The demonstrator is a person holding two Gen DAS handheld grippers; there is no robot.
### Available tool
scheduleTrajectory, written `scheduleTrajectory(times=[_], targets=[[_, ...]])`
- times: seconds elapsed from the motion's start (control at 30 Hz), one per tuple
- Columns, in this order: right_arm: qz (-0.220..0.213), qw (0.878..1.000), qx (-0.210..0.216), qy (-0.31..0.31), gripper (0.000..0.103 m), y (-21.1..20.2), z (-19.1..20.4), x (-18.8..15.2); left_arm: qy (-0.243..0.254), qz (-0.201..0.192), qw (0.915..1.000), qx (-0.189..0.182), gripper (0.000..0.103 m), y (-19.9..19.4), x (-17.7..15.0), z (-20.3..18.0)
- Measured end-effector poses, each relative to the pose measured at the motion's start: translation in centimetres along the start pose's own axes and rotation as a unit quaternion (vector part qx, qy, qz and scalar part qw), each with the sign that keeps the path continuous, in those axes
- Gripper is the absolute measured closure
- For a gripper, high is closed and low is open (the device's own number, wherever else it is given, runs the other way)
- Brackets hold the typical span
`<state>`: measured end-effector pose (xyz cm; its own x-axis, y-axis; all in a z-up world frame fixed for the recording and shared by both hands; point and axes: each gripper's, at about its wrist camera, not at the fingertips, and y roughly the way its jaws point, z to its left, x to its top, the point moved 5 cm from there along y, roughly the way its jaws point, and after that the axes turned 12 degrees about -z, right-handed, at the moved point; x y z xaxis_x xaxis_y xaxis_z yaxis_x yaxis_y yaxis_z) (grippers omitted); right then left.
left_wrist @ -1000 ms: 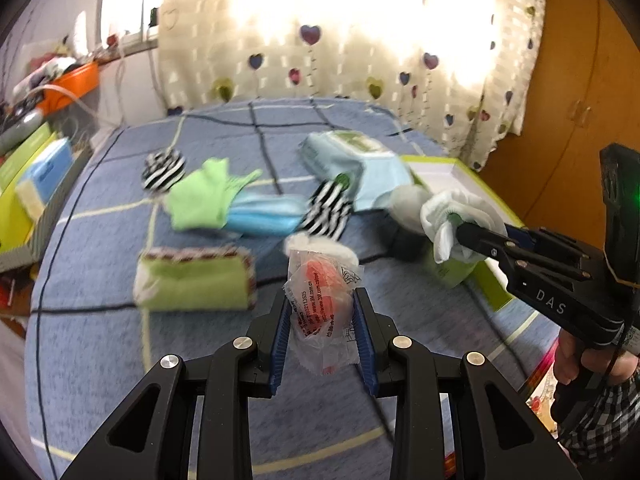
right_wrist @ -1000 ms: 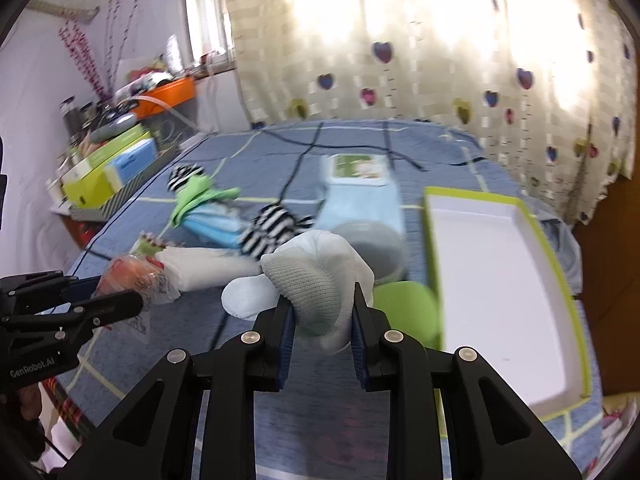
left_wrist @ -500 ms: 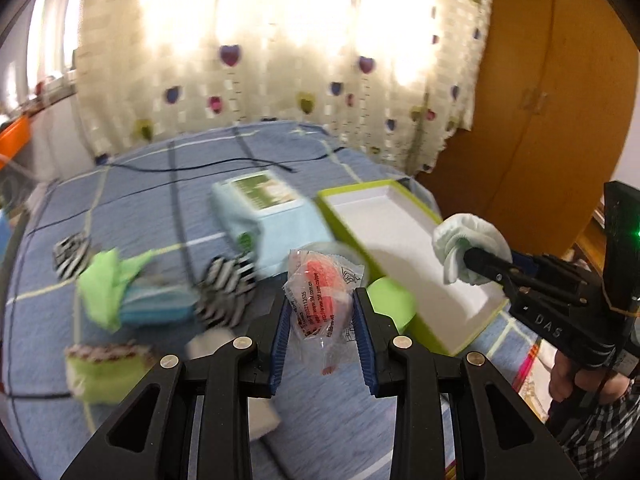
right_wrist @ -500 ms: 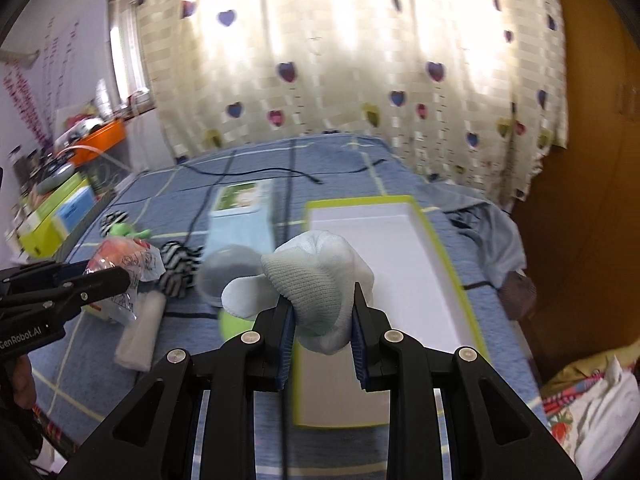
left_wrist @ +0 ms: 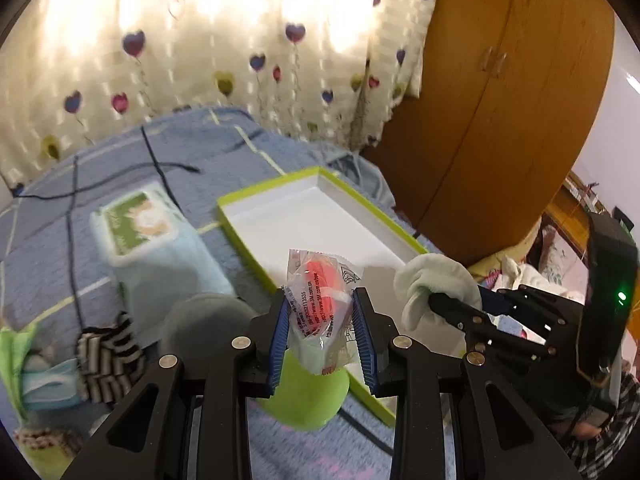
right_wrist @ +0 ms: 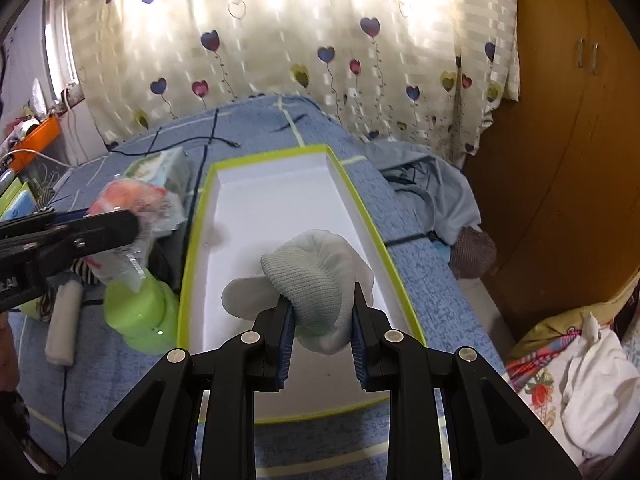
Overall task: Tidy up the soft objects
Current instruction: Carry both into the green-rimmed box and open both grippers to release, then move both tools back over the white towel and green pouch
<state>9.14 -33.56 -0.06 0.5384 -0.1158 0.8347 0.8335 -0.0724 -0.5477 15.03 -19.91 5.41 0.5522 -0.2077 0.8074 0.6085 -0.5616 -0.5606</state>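
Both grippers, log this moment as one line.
left gripper: shut on packet | right gripper: shut on sock | tray: empty

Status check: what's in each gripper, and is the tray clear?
Left gripper shut on plastic packet. Right gripper shut on sock bundle over tray. Tray empty.

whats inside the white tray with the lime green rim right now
Nothing rests in the white tray with the lime green rim: its visible floor is bare. The rolled pale grey sock in the right gripper hangs over it, hiding part of the floor.
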Motion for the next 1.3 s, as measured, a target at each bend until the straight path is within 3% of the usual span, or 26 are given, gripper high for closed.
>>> scheduleTrajectory(times=[0.17, 0.57, 0.97, 1.3], targets=[[0.01, 1.0, -0.016, -0.015, 0.077, 0.9, -0.1, -0.7, -0.009, 0.026, 0.9994, -0.02, 0.074, 2.7, -0.5, -0.8], [0.023, 0.998, -0.04, -0.035, 0.074, 1.8, -0.2, -1.8, -0.011, 0.055, 0.9982, -0.021, 0.068, 5.3, -1.6, -1.1], [0.01, 0.999, -0.041, -0.033, 0.05, 0.9, 0.1, -1.6, -0.008, 0.046, 0.9987, -0.018, 0.054, 4.3, -1.7, -0.9], [-0.016, 0.999, -0.03, -0.02, 0.049, -1.4, 1.1, -0.6, -0.007, 0.014, 0.9998, -0.01, 0.049, 0.4, -1.5, -0.4]])
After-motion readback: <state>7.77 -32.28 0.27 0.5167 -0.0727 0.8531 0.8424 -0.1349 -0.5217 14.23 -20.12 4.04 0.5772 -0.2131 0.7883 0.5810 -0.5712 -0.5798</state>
